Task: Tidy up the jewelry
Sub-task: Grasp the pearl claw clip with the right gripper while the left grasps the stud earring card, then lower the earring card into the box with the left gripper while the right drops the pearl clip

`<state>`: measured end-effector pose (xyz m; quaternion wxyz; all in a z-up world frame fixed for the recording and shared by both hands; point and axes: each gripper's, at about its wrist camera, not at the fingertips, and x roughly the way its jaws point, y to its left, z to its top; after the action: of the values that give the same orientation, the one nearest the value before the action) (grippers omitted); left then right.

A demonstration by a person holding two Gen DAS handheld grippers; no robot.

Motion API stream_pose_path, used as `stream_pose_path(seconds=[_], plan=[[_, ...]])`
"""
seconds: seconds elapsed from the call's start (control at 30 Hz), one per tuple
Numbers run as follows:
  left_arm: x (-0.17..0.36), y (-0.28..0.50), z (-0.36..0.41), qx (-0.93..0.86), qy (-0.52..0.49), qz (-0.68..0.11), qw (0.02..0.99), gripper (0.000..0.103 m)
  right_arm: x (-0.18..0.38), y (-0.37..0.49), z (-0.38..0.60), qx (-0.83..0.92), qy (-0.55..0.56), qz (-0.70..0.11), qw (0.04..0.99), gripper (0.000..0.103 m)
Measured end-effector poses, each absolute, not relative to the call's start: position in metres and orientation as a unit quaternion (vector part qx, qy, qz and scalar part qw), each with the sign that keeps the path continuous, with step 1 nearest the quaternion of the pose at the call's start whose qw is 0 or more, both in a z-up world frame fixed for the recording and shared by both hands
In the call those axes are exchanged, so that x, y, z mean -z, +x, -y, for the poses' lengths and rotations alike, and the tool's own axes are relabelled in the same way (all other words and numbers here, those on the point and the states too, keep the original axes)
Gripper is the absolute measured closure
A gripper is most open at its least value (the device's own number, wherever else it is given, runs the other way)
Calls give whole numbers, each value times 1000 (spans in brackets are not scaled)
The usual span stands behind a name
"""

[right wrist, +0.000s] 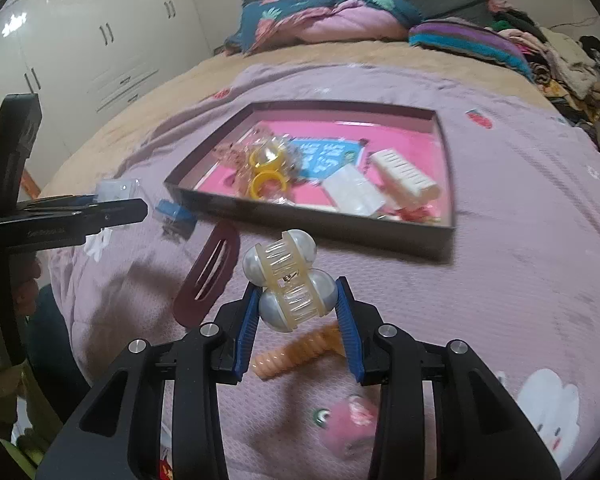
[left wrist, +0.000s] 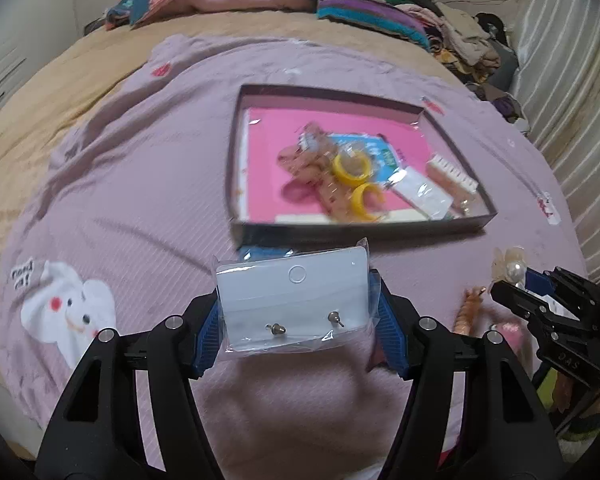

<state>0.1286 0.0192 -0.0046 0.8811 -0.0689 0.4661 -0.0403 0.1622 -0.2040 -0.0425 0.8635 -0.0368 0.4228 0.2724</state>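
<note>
Several pieces already lie in the box (right wrist: 312,236). Left tongs (left wrist: 296,316) grip a bagged earring card (left wrist: 296,292), right tongs (right wrist: 298,304) a pearl claw clip (right wrist: 288,284) (both short of it); a maroon clip (right wrist: 208,276) waits beside it.

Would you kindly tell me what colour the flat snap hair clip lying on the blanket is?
Dark maroon; the snap clip shows best in the right wrist view.

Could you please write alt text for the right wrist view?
The right gripper holds a pearl hair claw in its jaws above a lilac blanket. Beyond lies an open tray of accessories; a maroon clip lies left.
</note>
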Motion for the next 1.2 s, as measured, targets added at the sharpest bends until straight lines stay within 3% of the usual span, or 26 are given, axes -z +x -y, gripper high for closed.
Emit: stream_pose_path(seconds=[0.73,1.2], plan=[[-33,180,19,83,-59,-430,897,47,-2,185,253,-213,-7,-383,899,67],[-13,217,2,64,-65,-440,893,47,-3,219,223,-221,-29,-387,895,67]])
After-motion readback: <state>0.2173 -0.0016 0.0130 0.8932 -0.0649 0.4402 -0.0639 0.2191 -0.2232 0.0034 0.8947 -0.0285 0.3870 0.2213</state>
